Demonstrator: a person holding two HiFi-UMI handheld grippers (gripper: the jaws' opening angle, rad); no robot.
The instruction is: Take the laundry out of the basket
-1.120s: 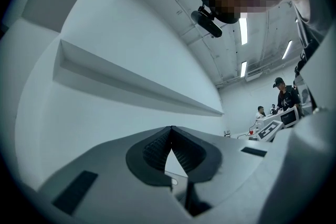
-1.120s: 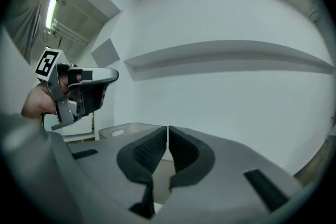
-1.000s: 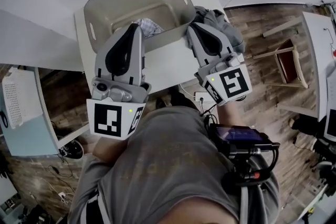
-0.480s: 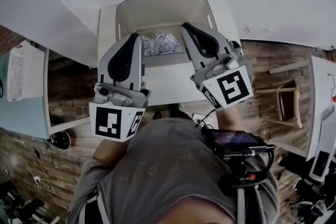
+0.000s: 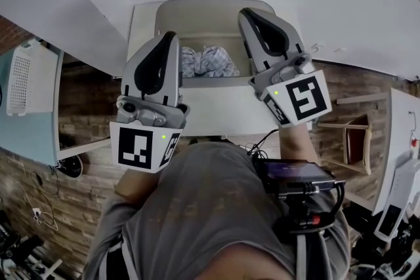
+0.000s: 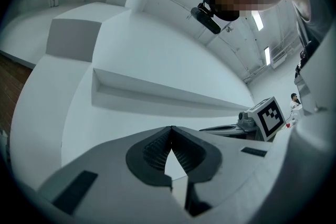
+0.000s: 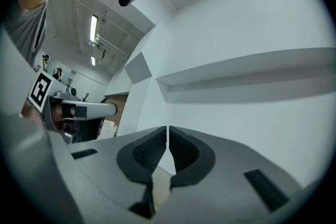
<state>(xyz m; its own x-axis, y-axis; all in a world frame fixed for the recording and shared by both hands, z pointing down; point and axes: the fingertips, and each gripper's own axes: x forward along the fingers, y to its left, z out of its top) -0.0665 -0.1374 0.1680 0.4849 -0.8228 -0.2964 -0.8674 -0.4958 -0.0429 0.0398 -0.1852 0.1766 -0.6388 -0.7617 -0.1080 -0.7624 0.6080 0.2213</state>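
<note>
- Basket (image 5: 203, 13), pale plastic, stands on a white table (image 5: 216, 108).
- Laundry (image 5: 209, 62): one crumpled patterned bundle lies inside the basket against its near wall. Neither tool touches it.
- Left gripper (image 5: 172, 37): held above the basket's left side, nose aimed at the white wall beyond the basket. Its jaws are pressed together with the tips meeting and nothing between them.
- Right gripper (image 5: 249, 12): held above the basket's right side, tip toward the far right corner. Its jaws are all but closed, with a hairline gap, and hold nothing.
- Person's grey shirt (image 5: 210, 206) fills the near side of the basket.
</note>
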